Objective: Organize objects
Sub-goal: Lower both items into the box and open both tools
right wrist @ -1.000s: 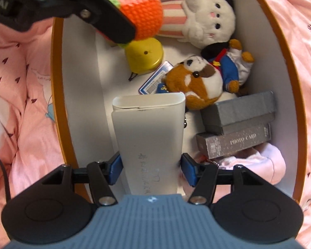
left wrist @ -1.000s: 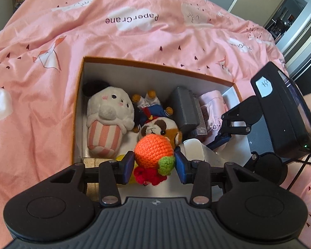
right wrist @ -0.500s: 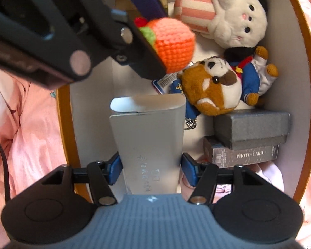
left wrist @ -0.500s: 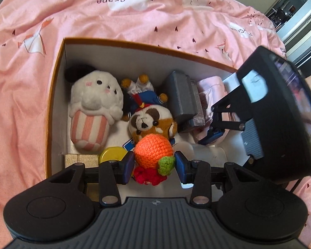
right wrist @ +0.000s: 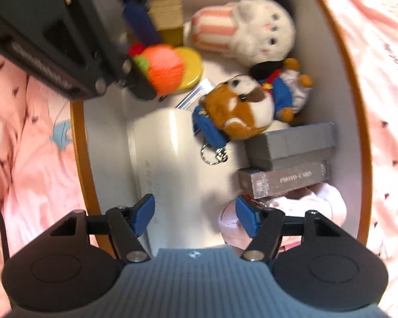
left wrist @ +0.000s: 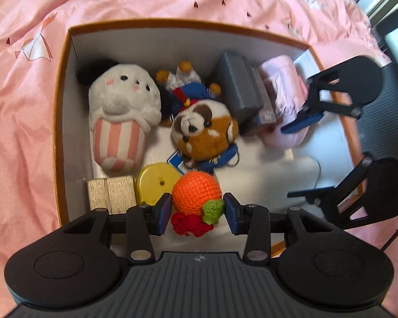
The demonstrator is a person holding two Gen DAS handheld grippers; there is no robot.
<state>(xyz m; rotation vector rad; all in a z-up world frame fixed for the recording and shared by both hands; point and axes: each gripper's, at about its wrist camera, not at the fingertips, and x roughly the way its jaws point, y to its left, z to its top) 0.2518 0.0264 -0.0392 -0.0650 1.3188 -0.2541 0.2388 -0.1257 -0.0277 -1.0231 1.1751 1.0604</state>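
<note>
Everything sits in an orange-rimmed box [left wrist: 62,122] on a pink bedspread [left wrist: 21,100], so places below go by the box's edges and corners as the left wrist view shows them.

Along the left wall: a white plush in a striped cup [left wrist: 119,116] lies face up, head toward the far left corner, likely wedged there to save floor space. Near left corner: two gold blocks [left wrist: 111,194] packed against the wall, a yellow round tin [left wrist: 156,181] just beside them.

Middle: the left gripper [left wrist: 197,209] is clamped on an orange crochet ball [left wrist: 196,194], its red and green bits hanging at the back end, held above the near edge beside the tin. Judgement: it is being lowered into that gap near the tin. A brown-and-white plush [left wrist: 204,129] lies past it on a blue card, a blue-suited doll [left wrist: 191,90] behind it toward the far wall.

Right of middle: grey boxes [left wrist: 238,84] stand stacked against each other, with a pink pouch [left wrist: 286,98] by the right wall, flat things grouped together.

Right: the right gripper [right wrist: 196,212] has its jaws apart, nothing between them; a white case [right wrist: 167,164] lies on the box floor just ahead, along the near right side, looks set down there. Next job probably is to pull this claw clear.
</note>
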